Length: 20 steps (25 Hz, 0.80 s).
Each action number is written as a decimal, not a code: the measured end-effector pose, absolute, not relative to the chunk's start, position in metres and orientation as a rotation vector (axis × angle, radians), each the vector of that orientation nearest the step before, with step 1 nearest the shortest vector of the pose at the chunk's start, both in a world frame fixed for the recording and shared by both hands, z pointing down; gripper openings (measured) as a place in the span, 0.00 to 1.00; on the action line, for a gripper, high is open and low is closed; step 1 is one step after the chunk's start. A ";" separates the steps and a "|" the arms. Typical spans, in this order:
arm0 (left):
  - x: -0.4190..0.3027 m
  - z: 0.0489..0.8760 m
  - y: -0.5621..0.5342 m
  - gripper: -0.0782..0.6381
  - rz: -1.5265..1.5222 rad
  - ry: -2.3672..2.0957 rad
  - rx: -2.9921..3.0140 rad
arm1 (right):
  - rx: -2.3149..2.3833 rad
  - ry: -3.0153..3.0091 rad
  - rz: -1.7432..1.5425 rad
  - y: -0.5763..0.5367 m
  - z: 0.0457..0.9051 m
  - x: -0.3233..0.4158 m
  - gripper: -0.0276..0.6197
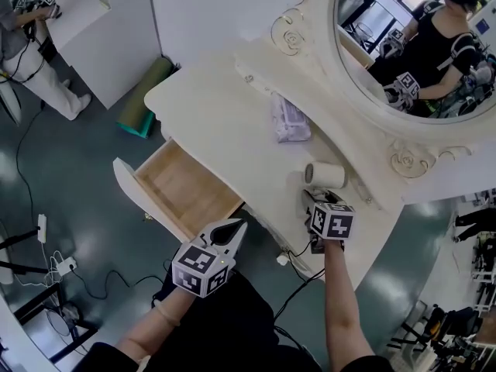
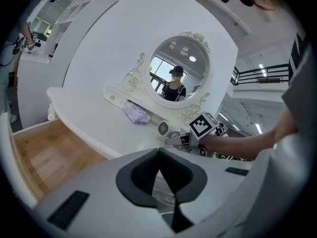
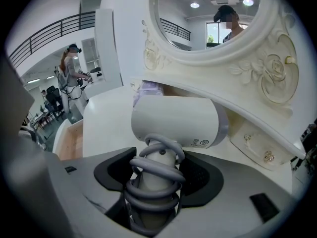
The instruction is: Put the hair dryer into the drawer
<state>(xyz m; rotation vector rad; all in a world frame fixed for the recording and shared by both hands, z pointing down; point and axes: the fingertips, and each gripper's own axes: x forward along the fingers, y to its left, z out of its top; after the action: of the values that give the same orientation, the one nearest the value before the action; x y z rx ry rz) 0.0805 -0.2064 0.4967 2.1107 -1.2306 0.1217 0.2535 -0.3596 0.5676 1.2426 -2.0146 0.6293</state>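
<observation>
- Grip: right claw (image 3: 156,175) clamped on hair dryer (image 3: 173,120) handle, barrel crosswise, at desk's (image 1: 225,115) front right edge.
- Target: drawer (image 1: 182,188) open, leftward below front edge.
- Spare: left claw (image 2: 158,157) closed, empty.

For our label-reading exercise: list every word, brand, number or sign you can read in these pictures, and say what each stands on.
No text can be read as words or numbers.
White hair dryer: small grey print and round symbols under the barrel, too small to read.
Pale purple soft packet: print blurred.
Black-and-white marker cubes: square patterns only, no letters.
</observation>
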 end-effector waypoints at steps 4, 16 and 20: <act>0.075 0.496 -0.203 0.14 0.111 -1.239 2.107 | 1.218 -2.062 0.625 -0.353 0.556 0.236 0.48; 0.021 0.493 -0.185 0.14 0.040 -1.388 2.042 | 1.009 -2.182 0.561 -0.325 0.546 0.138 0.48; -0.008 0.496 -0.175 0.14 0.008 -1.467 1.983 | 0.910 -2.235 0.523 -0.316 0.541 0.092 0.48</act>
<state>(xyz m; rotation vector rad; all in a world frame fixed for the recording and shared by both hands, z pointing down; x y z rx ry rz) -0.0076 -0.1750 0.4963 1.9827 -1.4670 0.0076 0.0923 -0.3156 0.5410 0.9101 -2.2346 0.5230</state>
